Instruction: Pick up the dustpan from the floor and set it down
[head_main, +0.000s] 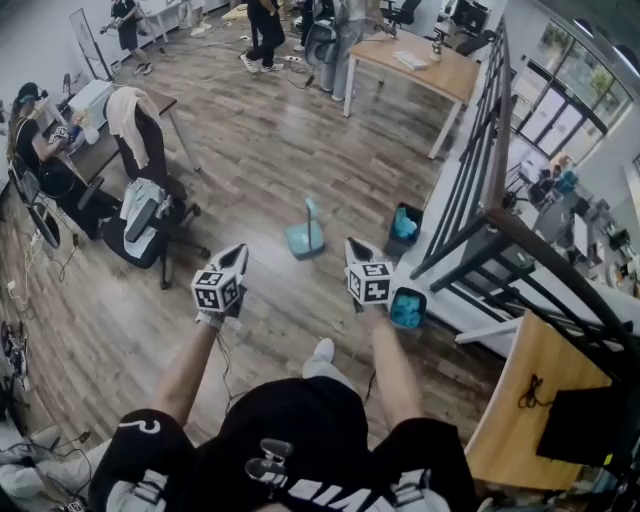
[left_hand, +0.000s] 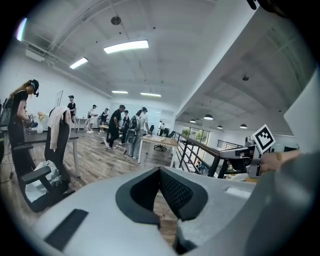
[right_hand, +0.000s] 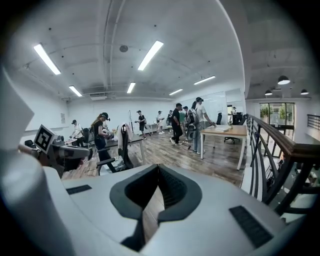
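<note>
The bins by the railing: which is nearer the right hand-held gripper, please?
The lower bin in head view, beside it; the other bin sits farther ahead.

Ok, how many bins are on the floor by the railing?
2: one bin right of the dustpan, one nearer, beside the right tool. More may be hidden behind the railing.
</note>
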